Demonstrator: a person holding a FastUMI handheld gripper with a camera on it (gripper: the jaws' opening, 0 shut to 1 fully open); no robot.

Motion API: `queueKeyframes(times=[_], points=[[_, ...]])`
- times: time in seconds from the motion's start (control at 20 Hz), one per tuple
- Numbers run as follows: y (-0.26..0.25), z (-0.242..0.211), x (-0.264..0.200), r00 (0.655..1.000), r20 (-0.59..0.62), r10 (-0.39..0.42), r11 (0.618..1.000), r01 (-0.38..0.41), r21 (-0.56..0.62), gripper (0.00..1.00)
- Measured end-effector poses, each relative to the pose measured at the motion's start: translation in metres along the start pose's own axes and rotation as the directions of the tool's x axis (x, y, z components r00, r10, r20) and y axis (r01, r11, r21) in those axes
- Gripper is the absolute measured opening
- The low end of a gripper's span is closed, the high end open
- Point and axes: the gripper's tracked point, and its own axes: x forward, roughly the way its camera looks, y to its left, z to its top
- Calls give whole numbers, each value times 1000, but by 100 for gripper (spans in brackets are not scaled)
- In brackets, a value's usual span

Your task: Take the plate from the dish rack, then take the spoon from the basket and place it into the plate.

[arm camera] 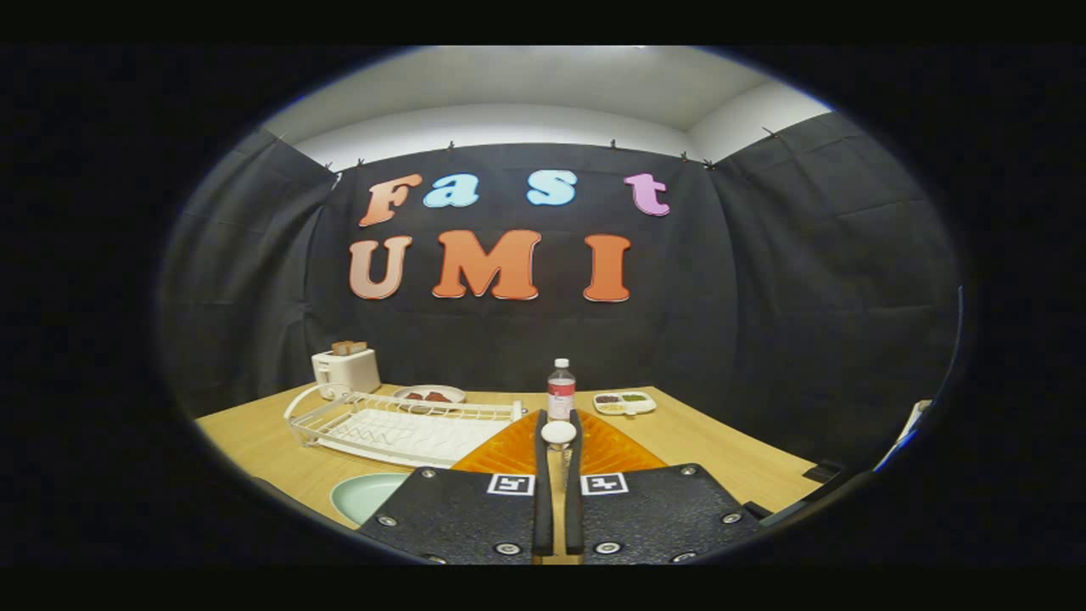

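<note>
On the worktop [704, 441] the dish rack [399, 424] lies left of the basket [517, 450]. The plate [369, 494] lies before the rack. Behind the rack stand a toaster [345, 371] and a dish [429, 395]. A bottle [561, 389] stands behind the basket, a tray [624, 402] to its right. The spoon [559, 434] sits between the hand-held gripper [558, 424] fingers, near their tips.

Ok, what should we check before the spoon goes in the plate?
1. Spoon gripped: ok, the jaws are shut on its handle.
2. Plate out of the rack: ok, it lies on the table.
3. Plate bare: cannot tell, part of it is hidden.
4. Spoon lifted clear of the basket: cannot tell.
5. Jaws over the plate: not ok, the plate lies off to their left.
</note>
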Motion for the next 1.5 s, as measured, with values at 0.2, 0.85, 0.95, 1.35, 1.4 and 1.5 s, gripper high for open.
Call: queueKeyframes(times=[0.2,0.85,0.95,1.35,1.4,1.5], points=[[39,-12,-12,997,-12,81,997,-81,8,5],[149,-102,-17,952,-135,274,961,-275,13,5],[157,-114,-15,945,-160,284,958,-285,18,6],[166,-135,-14,924,-228,308,949,-314,11,13],[166,-140,-17,914,-252,318,946,-323,21,16],[163,-147,-24,898,-287,335,941,-335,50,48]])
